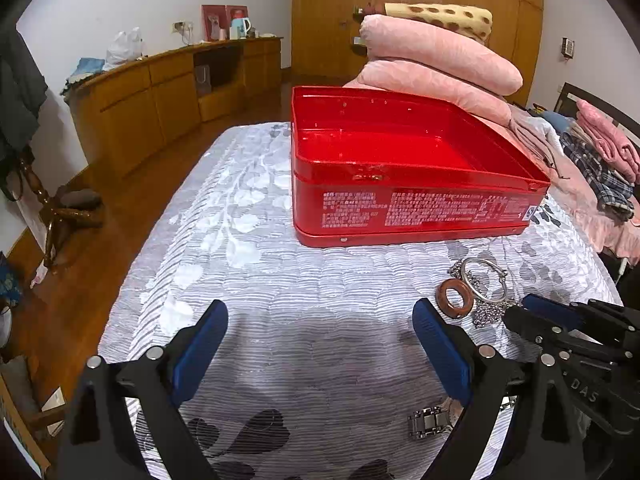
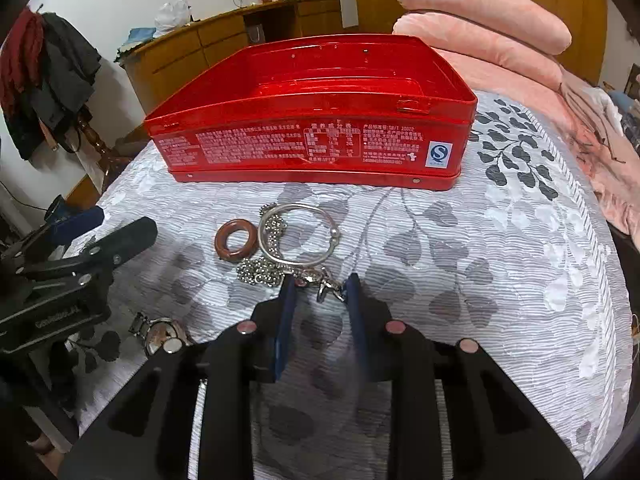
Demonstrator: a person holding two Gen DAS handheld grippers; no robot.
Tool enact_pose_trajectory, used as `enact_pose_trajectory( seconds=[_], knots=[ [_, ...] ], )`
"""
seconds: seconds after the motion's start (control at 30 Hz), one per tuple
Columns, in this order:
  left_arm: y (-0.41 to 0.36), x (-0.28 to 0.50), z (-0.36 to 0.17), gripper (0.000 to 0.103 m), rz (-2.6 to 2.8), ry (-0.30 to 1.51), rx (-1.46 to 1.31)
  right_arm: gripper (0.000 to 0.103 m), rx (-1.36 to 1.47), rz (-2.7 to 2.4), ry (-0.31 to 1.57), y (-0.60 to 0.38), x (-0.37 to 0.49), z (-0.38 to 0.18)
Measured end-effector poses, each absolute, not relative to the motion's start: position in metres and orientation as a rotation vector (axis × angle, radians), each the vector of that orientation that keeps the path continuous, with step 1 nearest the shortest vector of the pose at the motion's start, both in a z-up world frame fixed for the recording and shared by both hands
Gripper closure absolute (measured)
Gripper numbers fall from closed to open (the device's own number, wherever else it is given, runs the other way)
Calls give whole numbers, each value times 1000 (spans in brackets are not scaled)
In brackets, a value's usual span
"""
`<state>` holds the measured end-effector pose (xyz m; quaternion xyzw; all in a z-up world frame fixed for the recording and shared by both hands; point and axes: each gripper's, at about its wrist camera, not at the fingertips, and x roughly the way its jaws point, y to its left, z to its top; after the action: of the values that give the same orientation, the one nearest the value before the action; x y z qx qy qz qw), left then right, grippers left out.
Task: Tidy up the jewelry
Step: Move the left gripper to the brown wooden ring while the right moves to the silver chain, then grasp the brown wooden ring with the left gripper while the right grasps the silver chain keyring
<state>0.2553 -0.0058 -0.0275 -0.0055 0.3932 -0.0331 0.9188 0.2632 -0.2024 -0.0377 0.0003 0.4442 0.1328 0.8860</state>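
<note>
An open red tin box (image 1: 400,168) (image 2: 320,128) stands on the patterned bedspread. In front of it lie a brown ring (image 2: 234,244) (image 1: 456,298), a silver bangle (image 2: 298,236) (image 1: 484,280) and a silver bead chain (image 2: 260,270) (image 1: 486,314). My right gripper (image 2: 320,292) (image 1: 520,308) has its blue pads drawn in on the chain's clasp end (image 2: 326,286), which lies on the cloth. My left gripper (image 1: 320,312) (image 2: 108,224) hovers open over bare cloth, left of the jewelry. A metal wristwatch (image 2: 160,334) (image 1: 432,420) lies nearer, partly hidden by the fingers.
Folded pink quilts (image 1: 436,64) are stacked behind the box, and more clothes (image 1: 600,160) lie at the right. The bed edge drops to a wooden floor (image 1: 132,184) on the left. A coat rack (image 2: 52,92) stands beside the bed.
</note>
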Motion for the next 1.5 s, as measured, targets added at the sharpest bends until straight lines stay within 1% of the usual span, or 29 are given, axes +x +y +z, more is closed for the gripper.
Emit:
enact_pose_trajectory(
  seconds=[0.07, 0.1, 0.13, 0.6, 0.67, 0.7, 0.73, 0.77, 0.8, 0.83, 1.2, 1.27, 1.3, 1.33, 1.37, 1.43, 1.47, 1.5],
  knots=[
    [-4, 256, -28, 11, -65, 814, -21, 80, 0, 282, 919, -203, 262, -36],
    [-3, 256, -29, 11, -64, 816, -24, 82, 7, 284, 917, -205, 261, -35],
    [-3, 257, -29, 11, -62, 819, -29, 95, 16, 281, 914, -207, 261, -34],
    [-13, 257, -30, 11, -90, 829, -7, 95, 104, 131, 899, -274, 249, -25],
    [-18, 256, -30, 11, -112, 831, -9, 90, 106, 139, 910, -274, 247, -27],
    [-21, 257, -30, 11, -129, 835, -11, 86, 103, 142, 912, -272, 247, -28],
    [-24, 257, -30, 11, -143, 840, -13, 76, 100, 147, 910, -271, 247, -28],
    [-26, 258, -30, 11, -152, 844, -12, 69, 97, 154, 908, -268, 248, -28],
    [-29, 258, -31, 11, -158, 845, -9, 61, 87, 160, 905, -266, 247, -29],
    [-33, 259, -31, 11, -171, 846, -3, 57, 77, 161, 904, -263, 248, -28],
    [-66, 273, -39, 13, -252, 894, 37, 57, 87, 180, 916, -259, 252, -35],
    [-69, 276, -41, 19, -261, 903, 47, 57, 89, 183, 916, -259, 253, -35],
    [-69, 276, -42, 27, -263, 909, 51, 57, 90, 184, 916, -258, 253, -35],
    [-70, 277, -43, 33, -253, 913, 59, 57, 92, 185, 916, -259, 253, -36],
    [-71, 278, -43, 36, -241, 909, 65, 57, 94, 186, 915, -259, 253, -36],
    [-69, 278, -42, 51, -223, 901, 69, 56, 98, 187, 915, -259, 254, -36],
    [-68, 277, -41, 54, -212, 897, 70, 56, 99, 188, 915, -259, 255, -36],
    [-67, 277, -41, 62, -209, 895, 67, 56, 99, 188, 915, -259, 255, -36]
  ],
)
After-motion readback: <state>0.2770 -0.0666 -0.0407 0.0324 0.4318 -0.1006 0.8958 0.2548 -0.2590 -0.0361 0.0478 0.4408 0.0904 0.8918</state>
